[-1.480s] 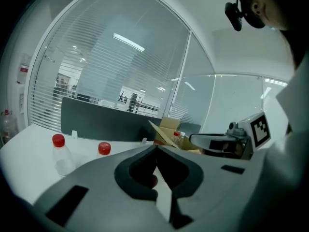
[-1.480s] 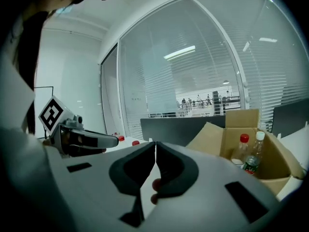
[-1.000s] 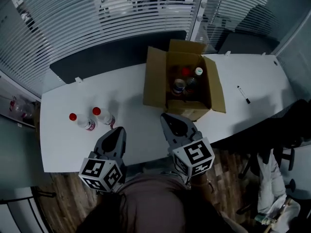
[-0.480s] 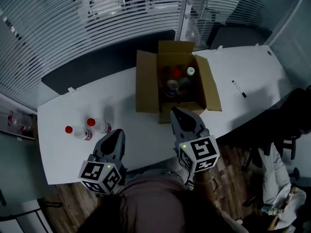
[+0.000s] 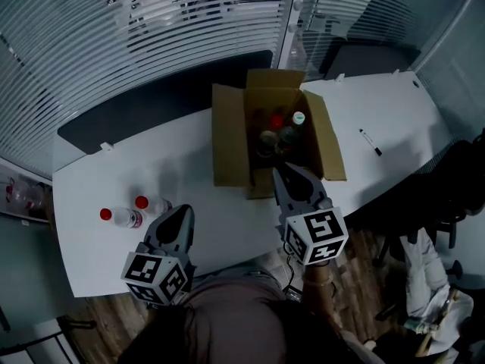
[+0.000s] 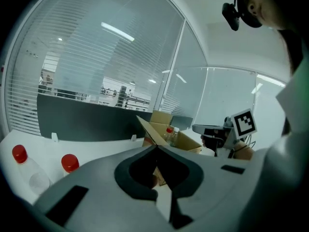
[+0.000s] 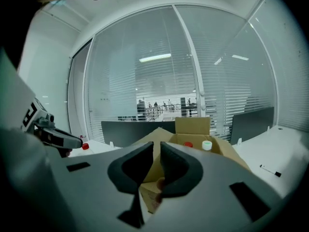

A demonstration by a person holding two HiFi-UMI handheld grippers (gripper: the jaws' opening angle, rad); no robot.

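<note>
An open brown cardboard box (image 5: 227,144) sits in the middle of the long white desk (image 5: 83,249), flaps spread. Inside it stand several bottles, among them a red-capped bottle (image 5: 277,120), a white-capped bottle (image 5: 298,117) and a darker one beside them whose kind is hard to tell. Well apart to the left, two clear plastic bottles with red caps (image 5: 125,218) stand close together on the bare desk; the left gripper view shows them upright. So some bottles are in the box and two are outside it, and neither gripper carries anything. The left gripper (image 5: 180,217) hangs over the near edge of the desk, just beside the two loose bottles but not touching them. Its jaws are pressed together at the tips, with nothing between them. The right gripper (image 5: 292,182) hovers at the near wall of the box and points into its opening. Its jaws stand a narrow slit apart and are empty, with only the cardboard showing through the gap. A thin black marker pen (image 5: 369,142) lies alone on the right part of the desk. A dark partition panel (image 5: 151,97) runs along the far edge.
</note>
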